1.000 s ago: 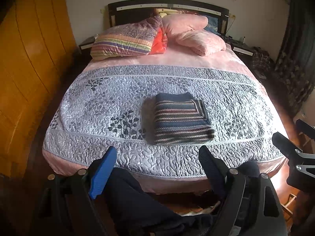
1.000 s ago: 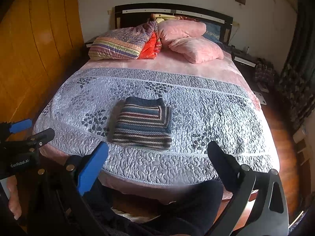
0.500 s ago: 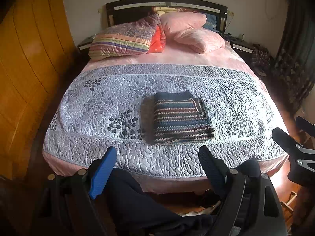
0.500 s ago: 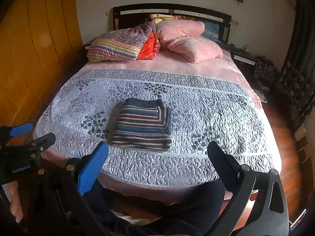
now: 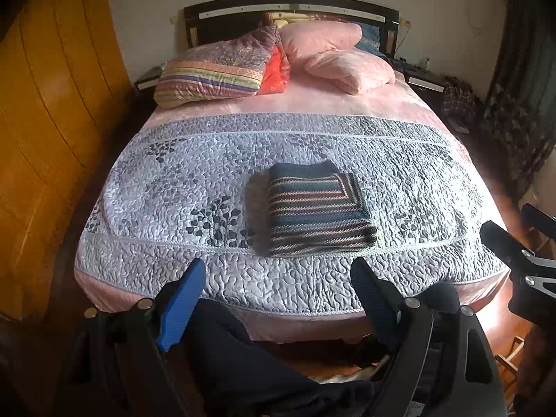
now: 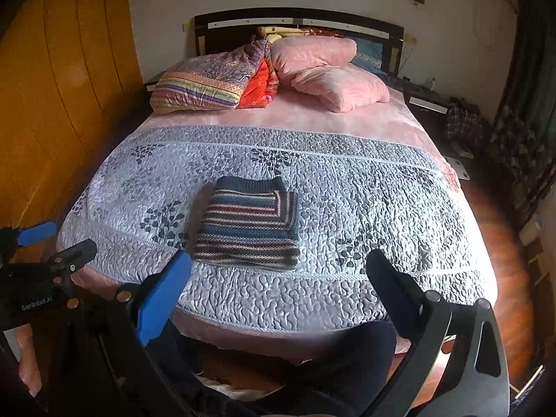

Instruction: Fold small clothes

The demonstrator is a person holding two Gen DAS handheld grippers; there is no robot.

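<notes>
The striped knitted sweater in blue, red and cream (image 5: 318, 213), folded into a neat rectangle with a dark blue ribbed edge on the far side, lies flat on the grey quilted bedspread with dark leaf prints (image 5: 194, 180), near the foot of the bed and close to the middle of its width. Nothing touches it.

The left hand-held gripper (image 5: 278, 286) hangs above the foot edge of the bed, apart from the sweater. Its jaws stand wide apart, one with a blue pad and one black, and they hold nothing. The right hand-held gripper (image 6: 278, 278) is in the same state, wide open and empty, also at the foot of the bed and not touching the sweater. Each gripper shows at the side edge of the other's view.

Below the grippers there are the person's legs in dark trousers (image 6: 351, 351).

At the head of the bed, on the pink sheet (image 5: 312, 99), rest a pillow with coloured stripes (image 5: 215, 73), a red-orange cushion (image 5: 276, 73) and two pink pillows (image 5: 347, 66). Behind them is the dark wooden headboard (image 5: 215, 24). An orange wooden wardrobe (image 5: 45, 104) stands on the left.
</notes>
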